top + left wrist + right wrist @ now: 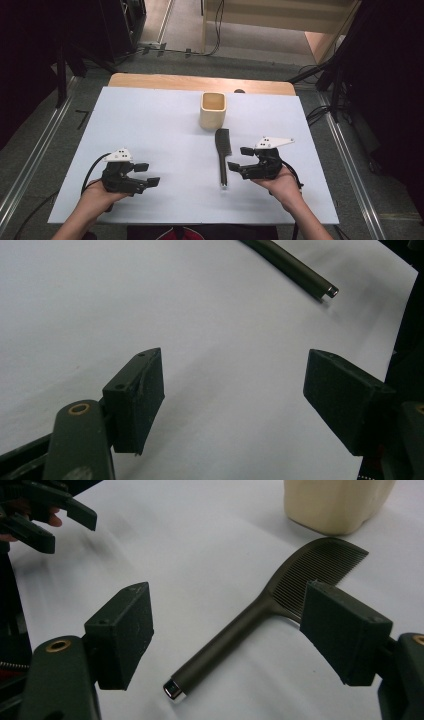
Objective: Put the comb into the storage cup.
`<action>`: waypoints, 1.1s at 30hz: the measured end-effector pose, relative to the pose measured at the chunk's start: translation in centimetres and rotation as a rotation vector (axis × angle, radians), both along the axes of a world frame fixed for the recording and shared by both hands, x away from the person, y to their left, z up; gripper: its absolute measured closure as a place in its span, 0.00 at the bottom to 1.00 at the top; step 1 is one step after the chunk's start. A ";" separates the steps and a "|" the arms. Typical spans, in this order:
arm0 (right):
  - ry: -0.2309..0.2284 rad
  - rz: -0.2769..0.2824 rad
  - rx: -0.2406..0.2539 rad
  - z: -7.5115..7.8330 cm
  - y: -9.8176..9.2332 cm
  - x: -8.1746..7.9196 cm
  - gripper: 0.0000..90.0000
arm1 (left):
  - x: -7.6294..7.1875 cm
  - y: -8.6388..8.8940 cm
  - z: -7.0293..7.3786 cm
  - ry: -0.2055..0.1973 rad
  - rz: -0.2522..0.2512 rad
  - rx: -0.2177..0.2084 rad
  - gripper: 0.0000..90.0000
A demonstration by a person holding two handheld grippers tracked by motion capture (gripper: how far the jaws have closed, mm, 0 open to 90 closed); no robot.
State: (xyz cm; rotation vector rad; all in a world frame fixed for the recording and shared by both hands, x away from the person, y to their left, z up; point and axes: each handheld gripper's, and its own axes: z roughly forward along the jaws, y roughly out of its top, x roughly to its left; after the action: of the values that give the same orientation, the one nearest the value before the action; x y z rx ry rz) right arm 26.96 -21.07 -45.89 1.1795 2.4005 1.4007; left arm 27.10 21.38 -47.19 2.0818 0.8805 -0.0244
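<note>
Comb (223,150) lying just before cup (213,110); right gripper (239,160), spread wide and empty, is squaring over its handle; left gripper (146,175) is idling agape.

In the left gripper view the comb (295,267) is cut off at the top edge, at about 1 o'clock, so its toothed end is lost. In the right gripper view the cup (335,502) is cropped at 12 o'clock, and the right tongs (227,640) hide part of the comb's teeth.
</note>
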 end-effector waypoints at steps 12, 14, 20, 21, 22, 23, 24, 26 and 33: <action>-0.002 0.031 -0.013 0.3 2.4 1.1 0.22 | 0.0 0.1 0.0 0.000 -0.001 -0.002 0.28; 0.000 0.036 -0.012 0.3 2.7 1.2 0.23 | 0.0 0.1 0.0 -0.002 0.000 -0.001 0.28; 0.001 0.056 -0.011 0.2 3.9 1.8 0.24 | 0.0 0.1 0.0 -0.001 -0.003 -0.002 0.28; 0.001 0.058 -0.008 0.1 4.2 1.9 0.24 | 0.0 0.1 0.0 -0.002 -0.004 -0.002 0.28; 0.008 0.058 -0.005 0.1 4.4 1.9 0.24 | 0.0 0.1 0.0 -0.001 -0.004 -0.004 0.28; 0.007 0.060 -0.006 0.0 4.7 2.0 0.24 | 0.0 0.1 0.0 -0.003 -0.005 -0.004 0.28; 0.008 0.067 -0.006 -0.1 4.9 2.1 0.24 | 0.0 0.1 0.0 -0.004 -0.005 -0.003 0.28; 0.012 0.073 -0.013 -0.1 5.3 2.2 0.24 | 0.0 0.1 0.1 -0.004 -0.004 -0.002 0.28; 0.018 0.088 -0.028 -0.5 5.8 2.2 0.26 | 0.0 0.1 0.1 -0.004 -0.004 -0.004 0.28</action>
State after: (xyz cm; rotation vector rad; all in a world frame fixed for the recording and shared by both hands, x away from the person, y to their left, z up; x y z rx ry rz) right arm 29.20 -15.30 -46.36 1.0980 2.5044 1.3809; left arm 27.08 21.49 -47.10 2.0794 0.8727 -0.0237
